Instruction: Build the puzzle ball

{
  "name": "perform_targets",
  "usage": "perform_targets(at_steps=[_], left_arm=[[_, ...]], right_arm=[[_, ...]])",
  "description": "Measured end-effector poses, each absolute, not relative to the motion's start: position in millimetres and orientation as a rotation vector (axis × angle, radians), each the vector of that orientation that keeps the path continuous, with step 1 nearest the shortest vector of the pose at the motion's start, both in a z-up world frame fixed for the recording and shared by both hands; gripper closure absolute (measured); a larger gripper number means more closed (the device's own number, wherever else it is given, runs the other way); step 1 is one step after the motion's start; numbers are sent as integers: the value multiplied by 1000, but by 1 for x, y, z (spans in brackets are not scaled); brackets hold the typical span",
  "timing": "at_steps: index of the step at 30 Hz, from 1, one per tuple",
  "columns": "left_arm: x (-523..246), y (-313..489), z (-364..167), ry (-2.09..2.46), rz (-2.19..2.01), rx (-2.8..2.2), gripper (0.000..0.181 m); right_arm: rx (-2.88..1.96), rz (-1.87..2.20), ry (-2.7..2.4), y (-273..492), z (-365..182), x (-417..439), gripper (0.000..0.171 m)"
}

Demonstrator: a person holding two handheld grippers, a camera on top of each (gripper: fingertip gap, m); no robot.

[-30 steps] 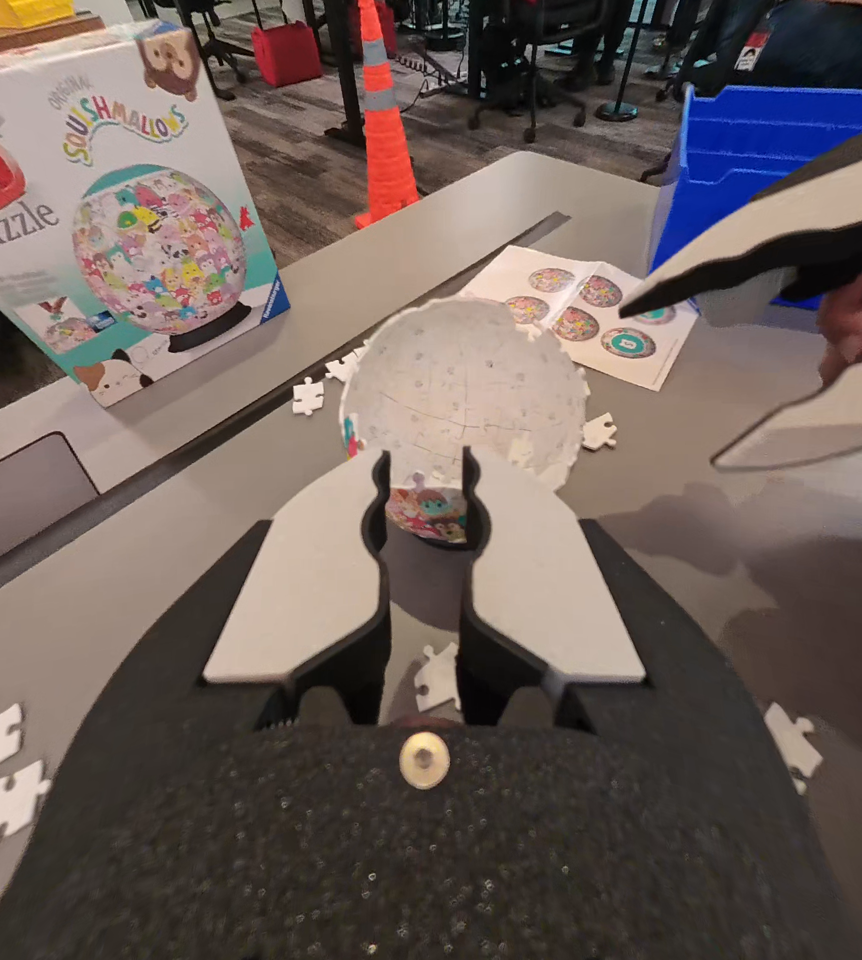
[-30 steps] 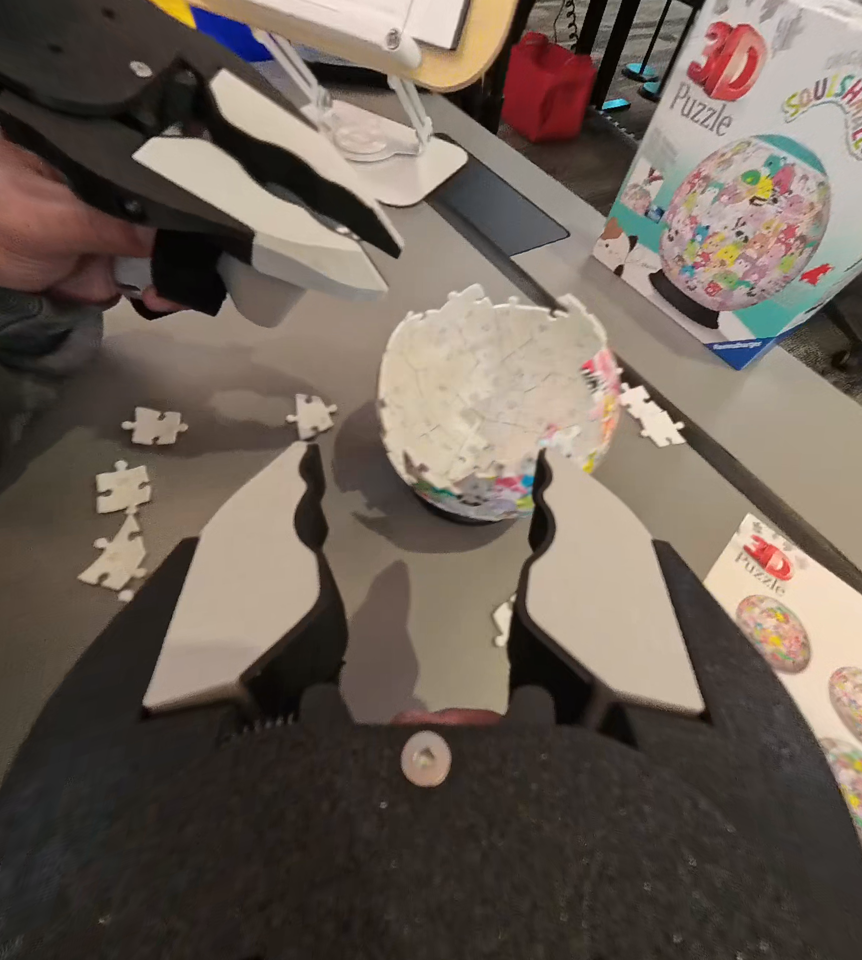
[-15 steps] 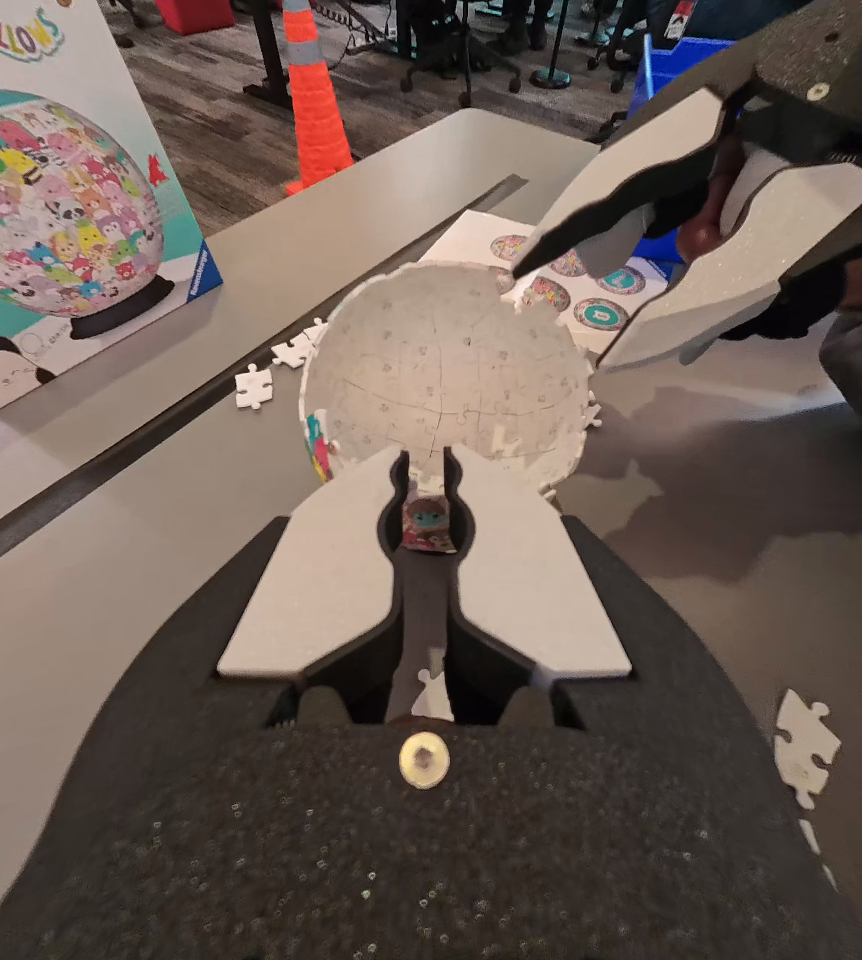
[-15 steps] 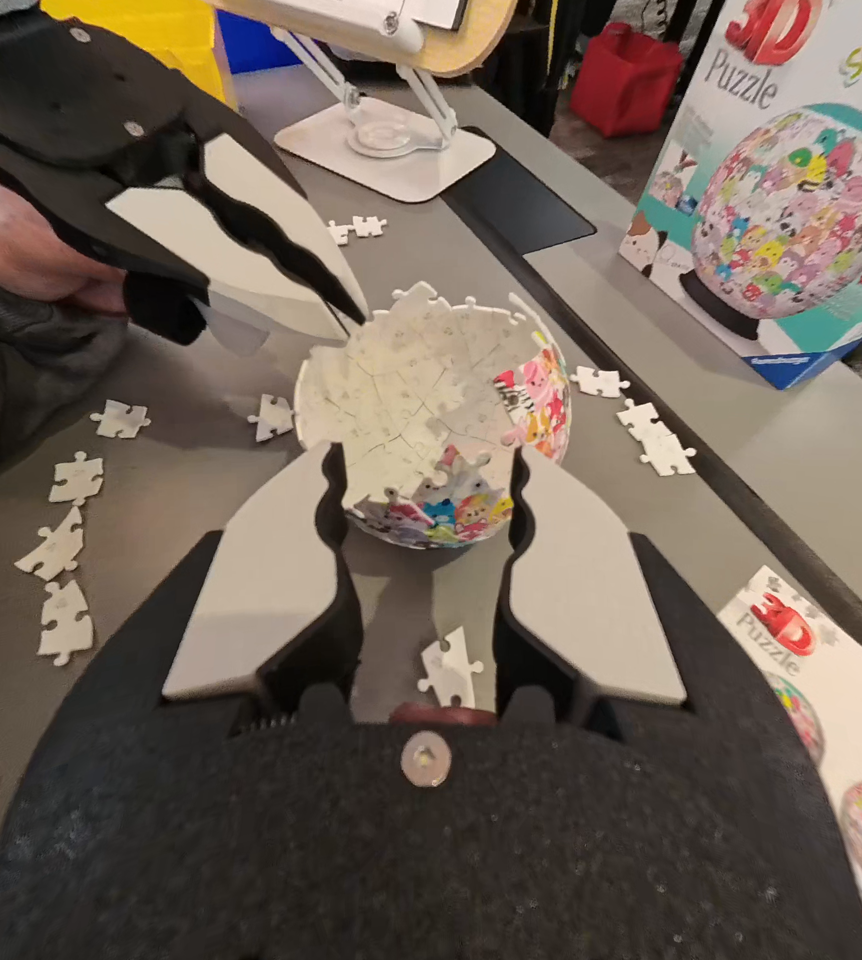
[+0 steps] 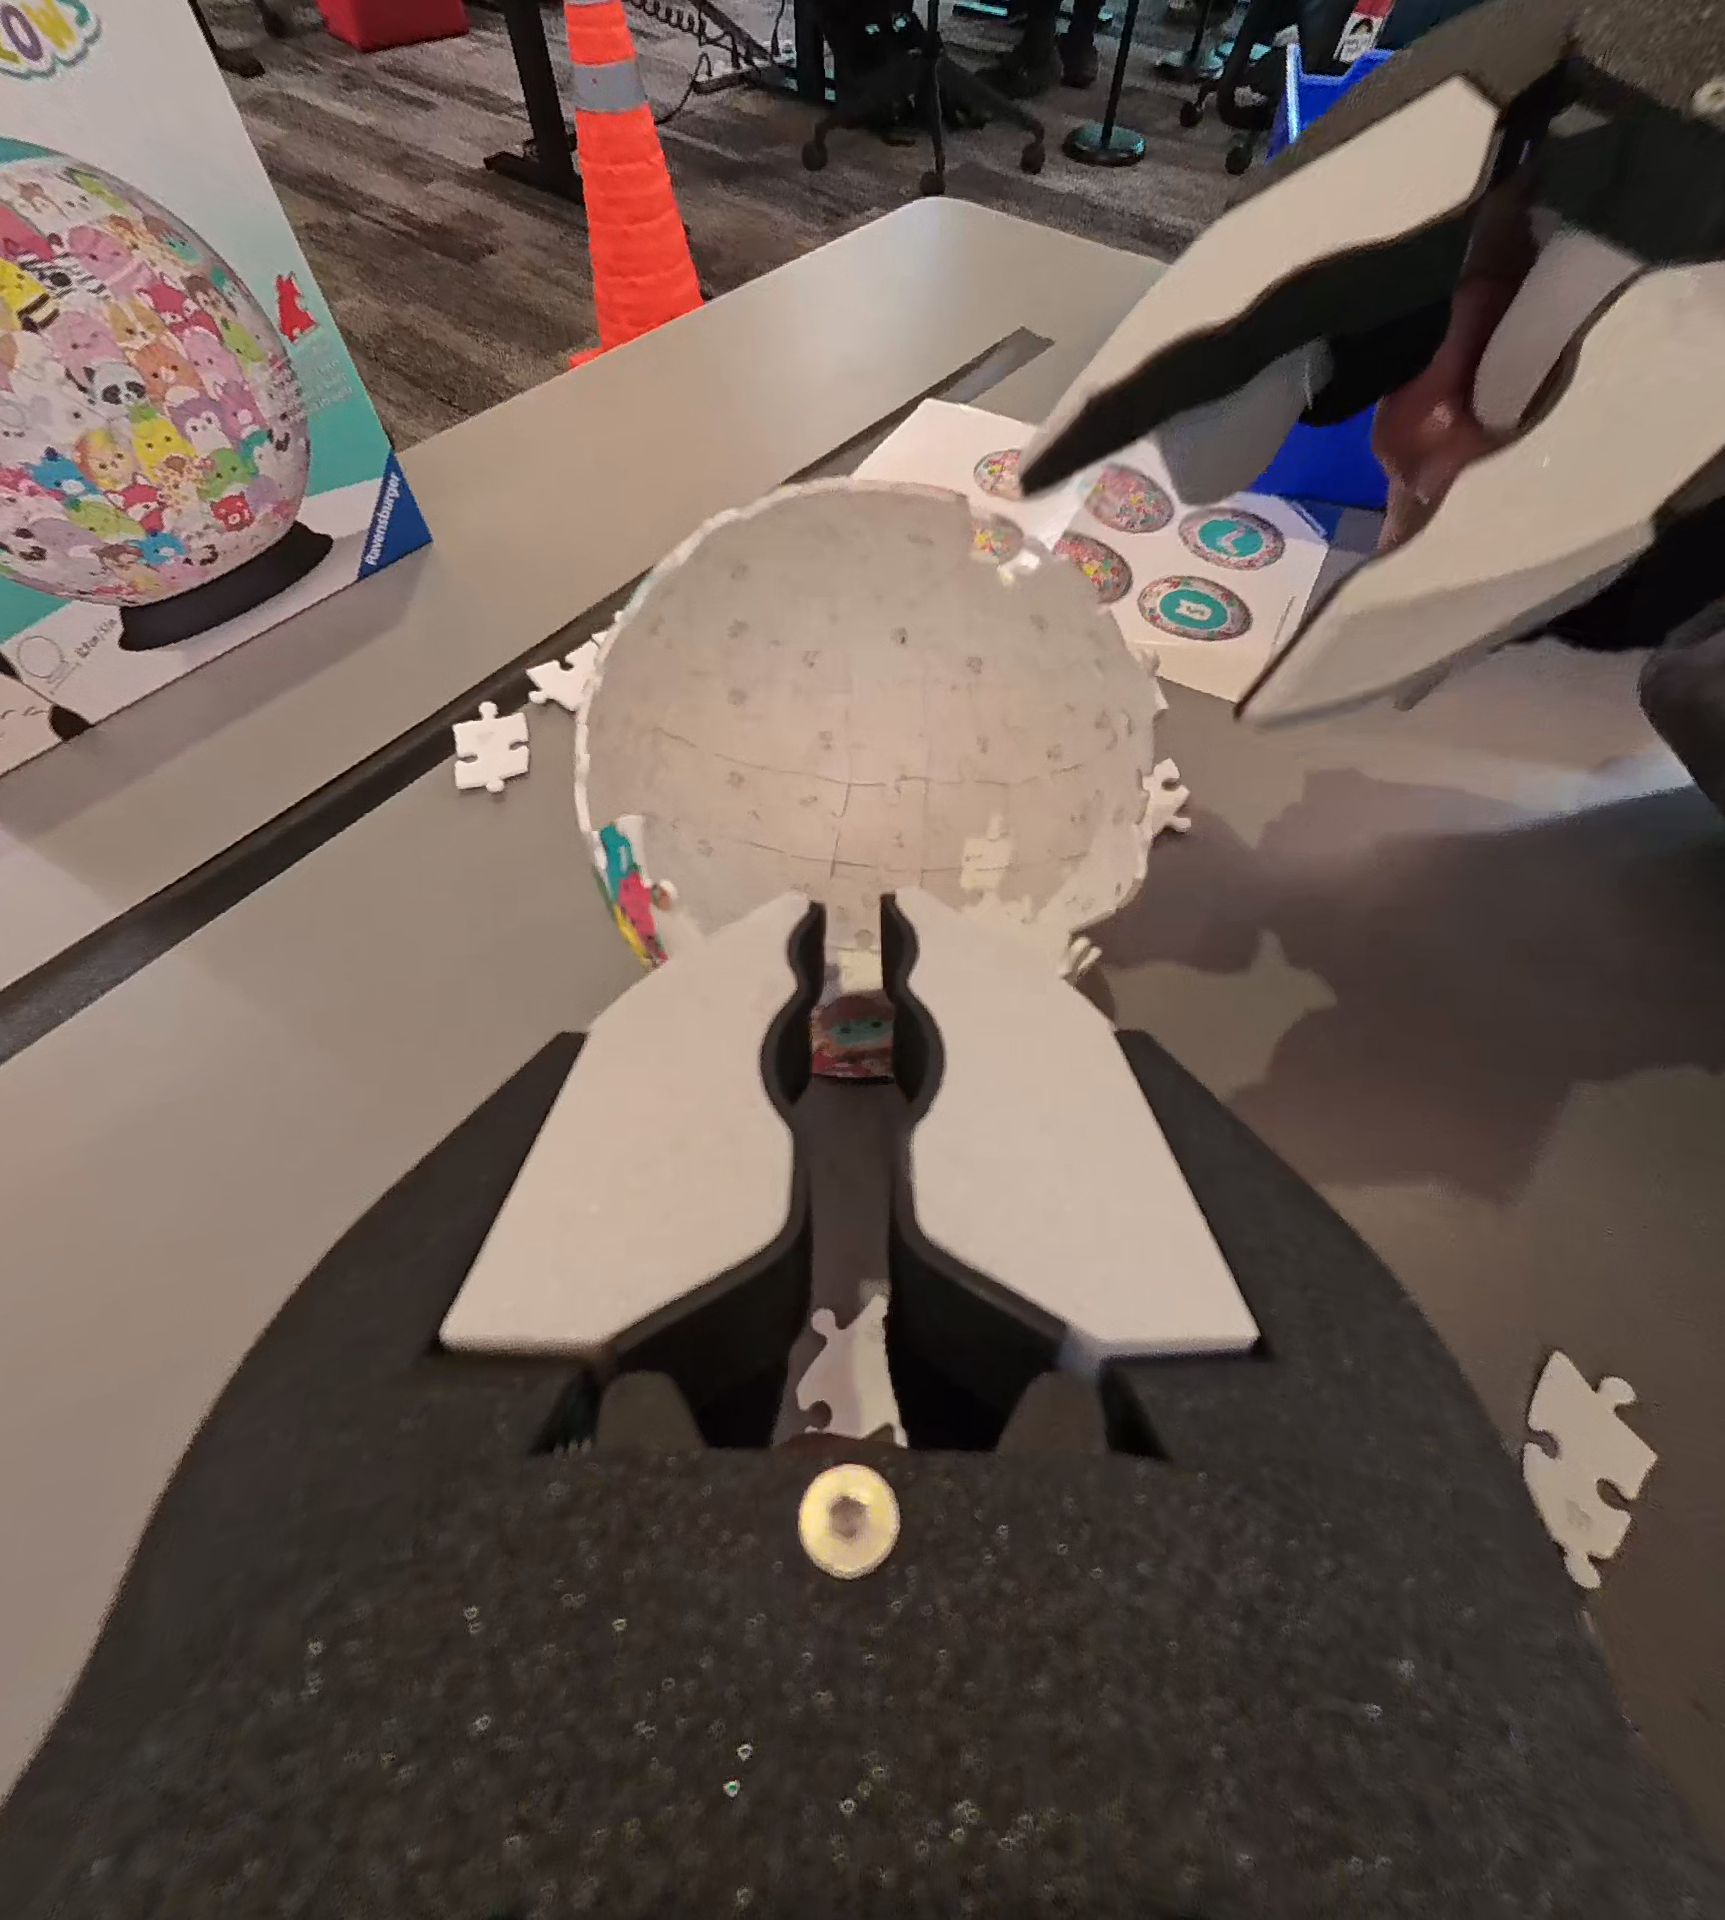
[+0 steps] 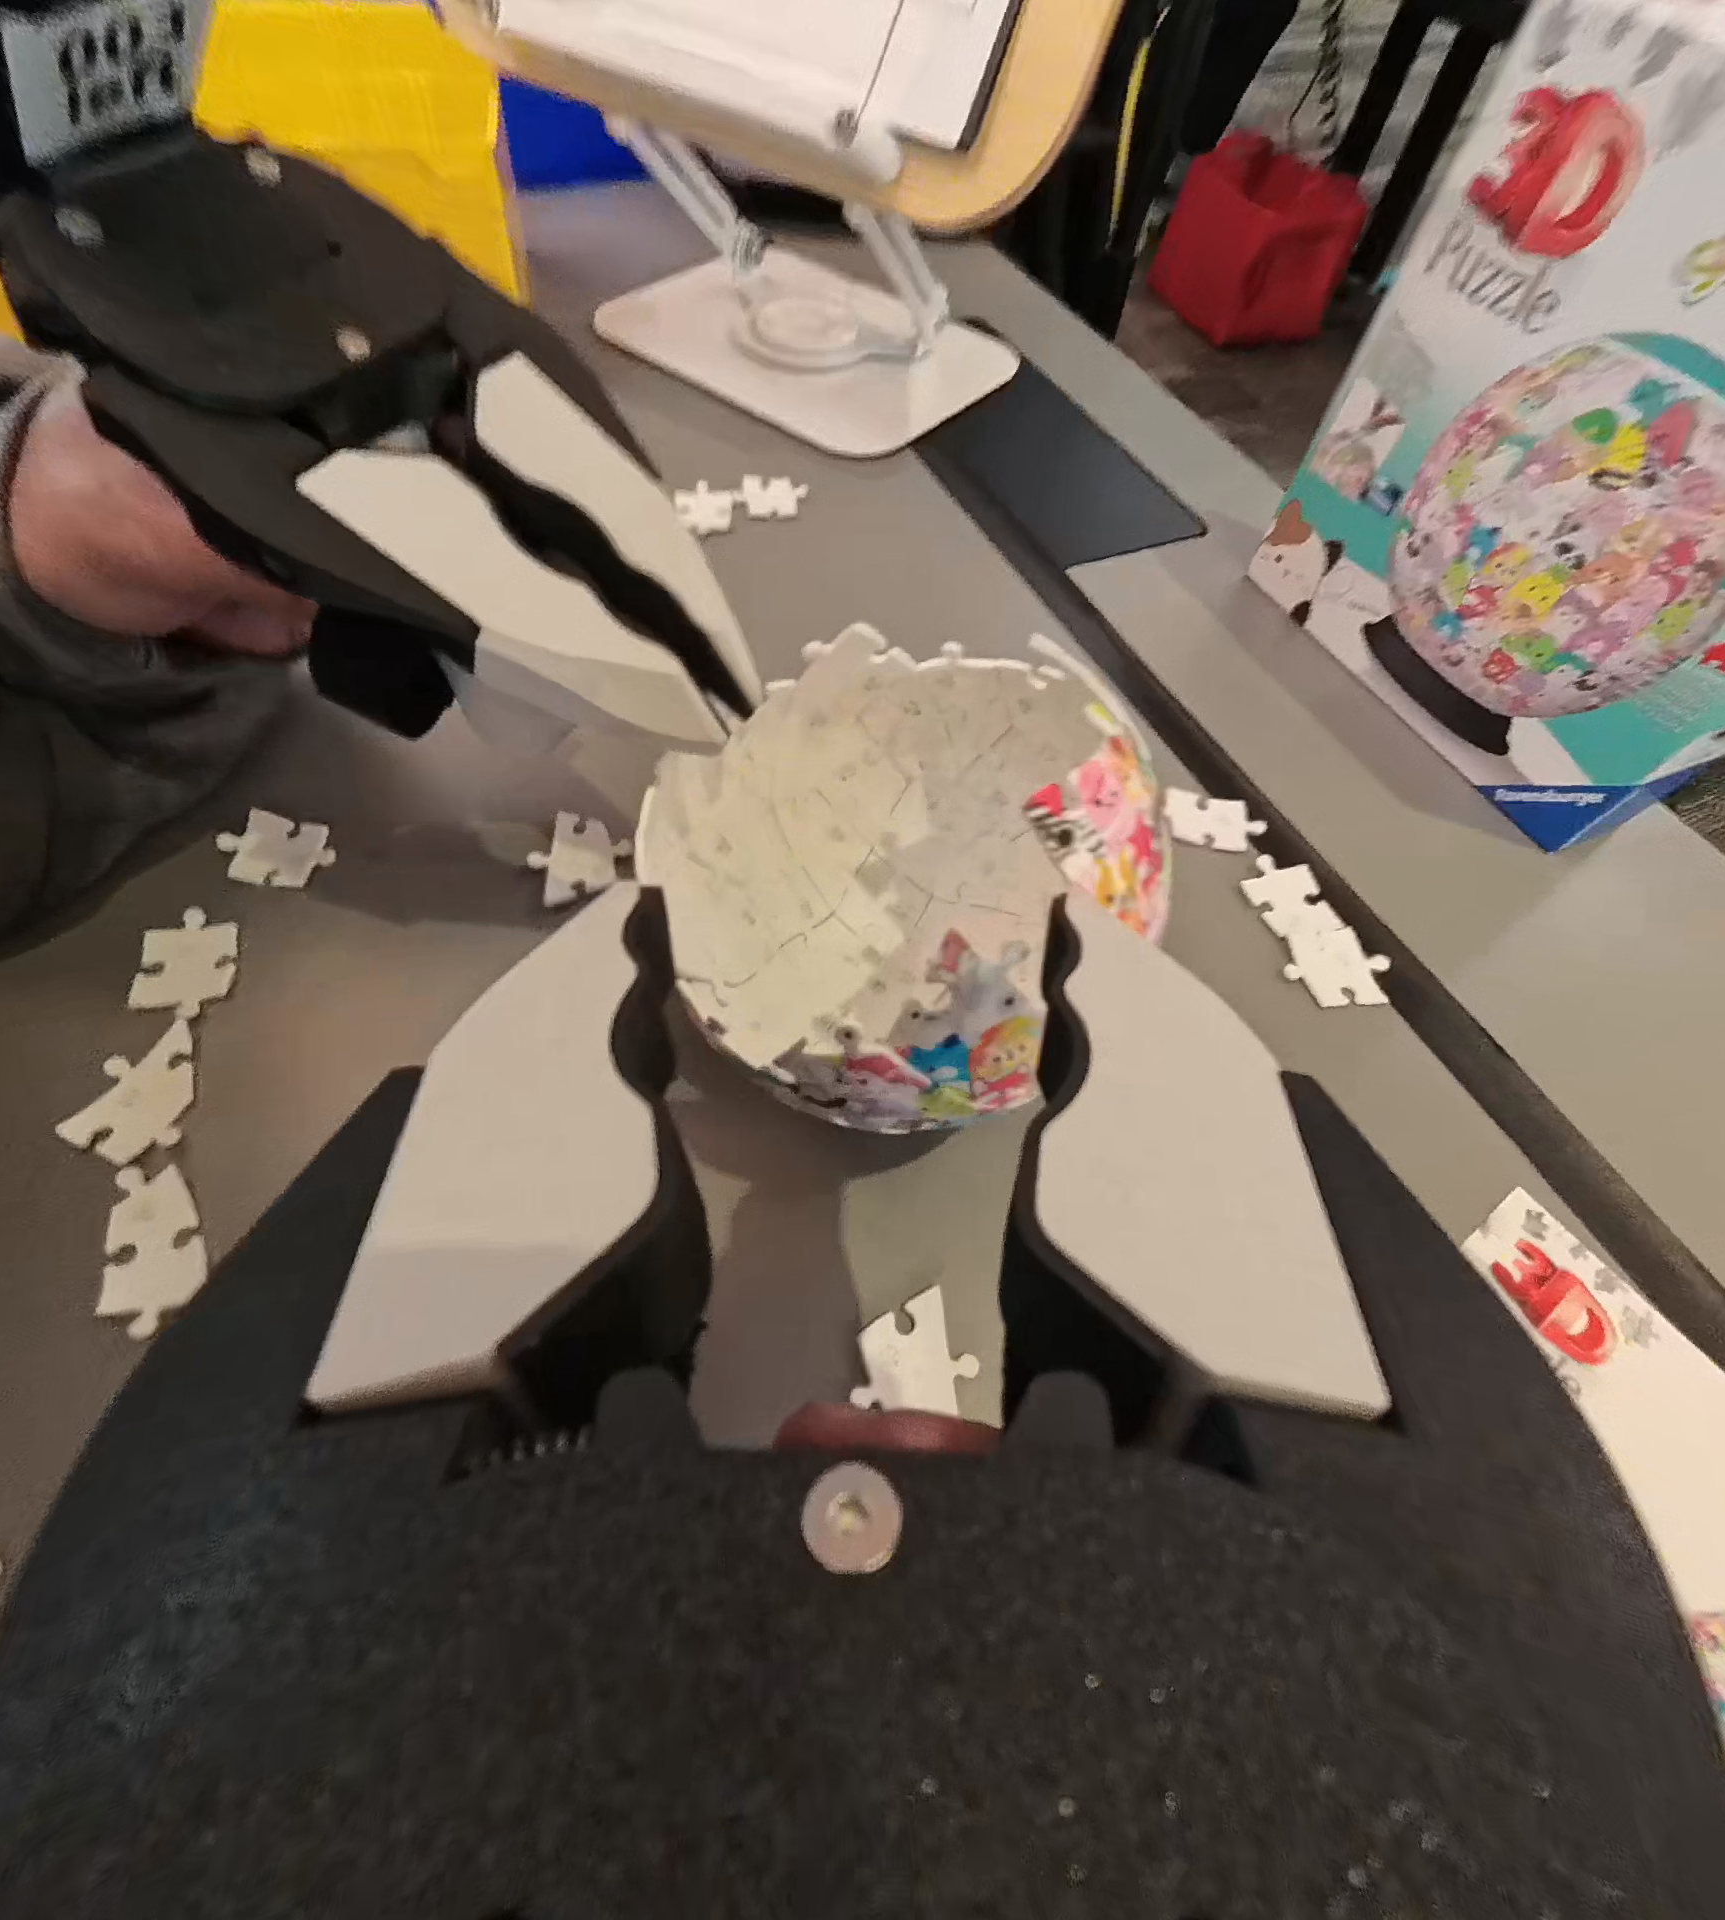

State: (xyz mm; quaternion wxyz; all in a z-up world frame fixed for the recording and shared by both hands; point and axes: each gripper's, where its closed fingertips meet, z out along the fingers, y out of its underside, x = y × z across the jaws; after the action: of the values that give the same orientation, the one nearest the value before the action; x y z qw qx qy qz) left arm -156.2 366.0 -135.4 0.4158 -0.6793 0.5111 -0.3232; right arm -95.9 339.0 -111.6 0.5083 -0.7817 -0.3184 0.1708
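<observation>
Grey tabletop fills the lower part of both wrist views, scattered with loose white puzzle pieces.

Nearest the left wrist camera, the left gripper has its jaws drawn close together, nipping the near rim of the puzzle ball; a thin strip of rim shows in the slit between the fingertips. From the right wrist view the same gripper comes in from 10 o'clock, tips together on the ball's edge, a hand behind it.

The half-built puzzle ball sits at the centre of the table, an open shell with a white inside and a colourful printed outside.

The right gripper has its jaws wide apart, one fingertip on each side of the ball's near edge, not visibly gripping it. In the left view it hangs at 2 o'clock above the ball's far rim.

Farther off, an instruction sheet lies at 1 o'clock, the puzzle box stands at 10 o'clock, and an orange cone rises on the floor beyond.
</observation>
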Motion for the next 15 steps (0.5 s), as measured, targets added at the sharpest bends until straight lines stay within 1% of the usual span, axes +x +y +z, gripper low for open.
perform_targets(at_steps=[2,4,7,11,15], left_arm=[[-157,366,-136,1284,-805,-1707,172],[-157,366,-137,1287,-800,-1708,172],[-157,366,-137,1286,-802,-1713,172],[-157,366,-137,1283,-795,-1714,172],[-158,366,-138,1272,-800,-1721,171]], right_arm=[[-1863,443,-657,342,-109,-82,97],[-1910,553,-577,340,-123,-72,88],[-1959,769,-594,326,-145,-78,72],[-2108,645,-738,326,-176,-77,58],[-2223,588,-890,329,-200,-88,53]])
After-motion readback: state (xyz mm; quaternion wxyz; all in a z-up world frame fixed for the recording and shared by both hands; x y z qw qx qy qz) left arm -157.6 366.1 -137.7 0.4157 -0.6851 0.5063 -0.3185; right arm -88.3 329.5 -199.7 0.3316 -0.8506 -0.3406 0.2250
